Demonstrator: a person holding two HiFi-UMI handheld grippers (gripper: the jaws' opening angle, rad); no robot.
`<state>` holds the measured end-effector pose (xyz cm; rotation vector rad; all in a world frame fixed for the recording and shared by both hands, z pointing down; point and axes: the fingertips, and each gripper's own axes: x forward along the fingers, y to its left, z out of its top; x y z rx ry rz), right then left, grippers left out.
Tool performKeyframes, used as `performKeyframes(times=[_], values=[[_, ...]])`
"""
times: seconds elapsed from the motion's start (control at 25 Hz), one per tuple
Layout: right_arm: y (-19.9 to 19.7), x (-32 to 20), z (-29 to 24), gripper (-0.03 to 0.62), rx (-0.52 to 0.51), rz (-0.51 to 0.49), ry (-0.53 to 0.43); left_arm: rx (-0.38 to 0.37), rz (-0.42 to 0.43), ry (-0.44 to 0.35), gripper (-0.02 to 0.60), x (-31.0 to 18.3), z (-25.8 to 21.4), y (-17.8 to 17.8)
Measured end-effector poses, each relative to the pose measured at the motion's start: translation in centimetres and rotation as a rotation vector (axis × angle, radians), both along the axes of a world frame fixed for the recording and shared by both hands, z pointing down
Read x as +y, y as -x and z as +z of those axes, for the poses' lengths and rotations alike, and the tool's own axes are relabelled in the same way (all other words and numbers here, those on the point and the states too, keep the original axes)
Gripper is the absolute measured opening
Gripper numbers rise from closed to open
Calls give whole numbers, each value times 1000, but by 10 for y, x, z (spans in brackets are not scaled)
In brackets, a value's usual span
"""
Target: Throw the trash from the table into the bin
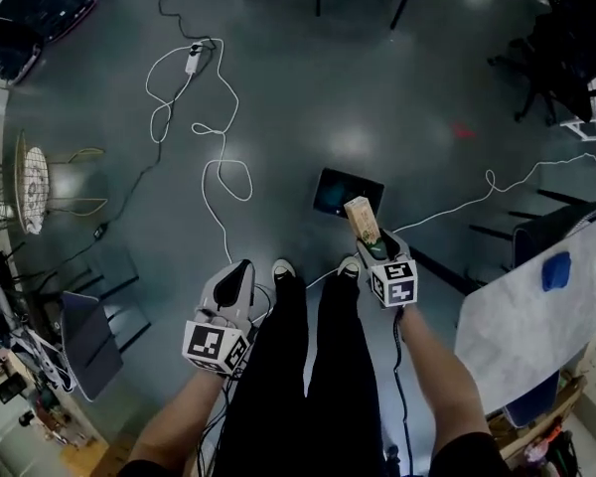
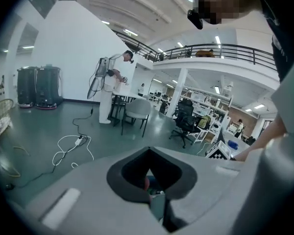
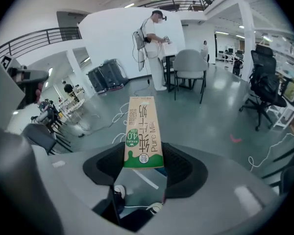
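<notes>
My right gripper is shut on a tall tan and green milk carton, which sticks out past the jaws over the grey floor. In the right gripper view the carton stands between the black pads, its printed face towards the camera. A dark square bin stands on the floor just beyond the carton, in front of the person's feet. My left gripper hangs low beside the left leg, with its jaws together and nothing in them; in the left gripper view it points out across the hall.
A white table with a blue thing on it stands at the right. A long white cable loops over the floor ahead. A grey chair is at the left, an office chair far right. A person in white stands far off.
</notes>
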<state>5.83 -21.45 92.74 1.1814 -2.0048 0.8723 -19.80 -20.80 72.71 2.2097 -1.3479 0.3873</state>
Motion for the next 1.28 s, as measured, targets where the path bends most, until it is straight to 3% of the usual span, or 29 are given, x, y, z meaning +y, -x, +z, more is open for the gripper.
performKeyframes(times=[0.28,0.64,1.0,1.28], values=[[-2,-10,150,272,148,-77,108,37,-66,102,1,19,76,2],[-1,-15,290,272,286,-154,267,63,-102,145,0,29,140,8],[5,-19,349,276,396,-224,313,38,-123,175,0,51,172,30],[14,-12,353,290,387,-202,288,54,-129,180,0,63,180,38]])
